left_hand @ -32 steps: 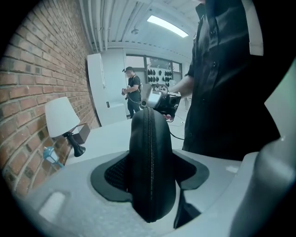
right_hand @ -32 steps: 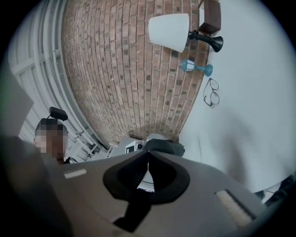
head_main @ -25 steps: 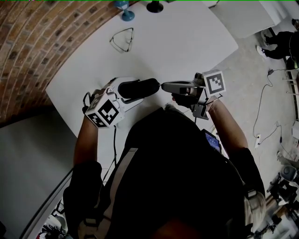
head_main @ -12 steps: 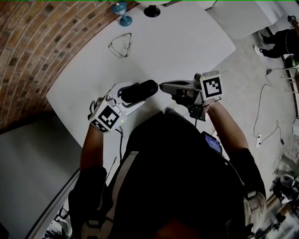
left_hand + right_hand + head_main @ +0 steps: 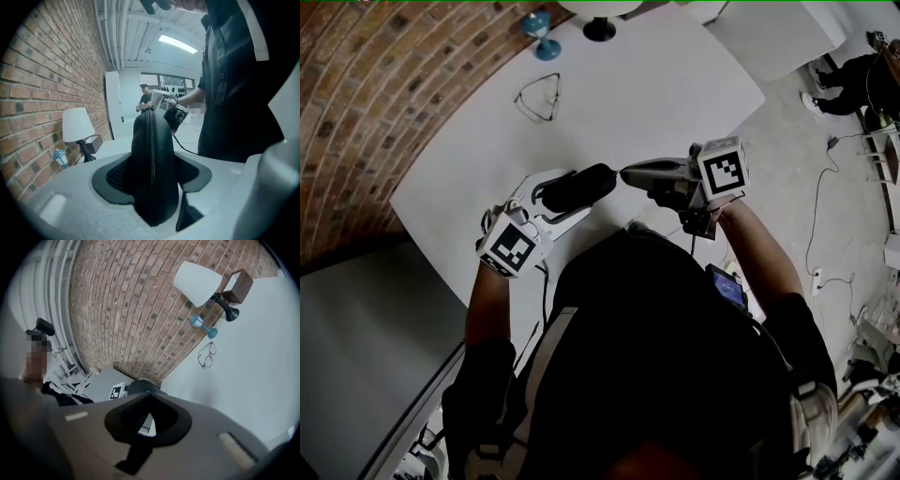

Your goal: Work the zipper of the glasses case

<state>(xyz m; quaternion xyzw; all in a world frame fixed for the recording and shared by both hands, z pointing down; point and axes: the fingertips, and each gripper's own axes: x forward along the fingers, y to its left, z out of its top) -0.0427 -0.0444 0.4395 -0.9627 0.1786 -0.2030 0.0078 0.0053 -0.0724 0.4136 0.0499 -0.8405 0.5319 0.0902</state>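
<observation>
A black glasses case (image 5: pixel 578 187) is held above the white table (image 5: pixel 675 84), with my left gripper (image 5: pixel 575 193) shut across its body. In the left gripper view the case (image 5: pixel 151 136) stands between the jaws with its zipper line (image 5: pixel 152 154) facing the camera. My right gripper (image 5: pixel 625 172) is shut, its tips touching the case's right end. The zipper pull is too small to make out. In the right gripper view the tips (image 5: pixel 149 394) meet, with the case (image 5: pixel 140 385) just beyond them.
A pair of glasses (image 5: pixel 539 97) lies on the table further out. A blue ornament (image 5: pixel 539 33) and a lamp base (image 5: pixel 600 28) stand at the far edge by the brick wall (image 5: pixel 356 103). The lamp (image 5: pixel 199 282) and a brown box (image 5: pixel 239 284) show in the right gripper view.
My left gripper has tilted with the case in it, and its marker cube has swung back toward the person. The right gripper has kept its tips at the case's end.
</observation>
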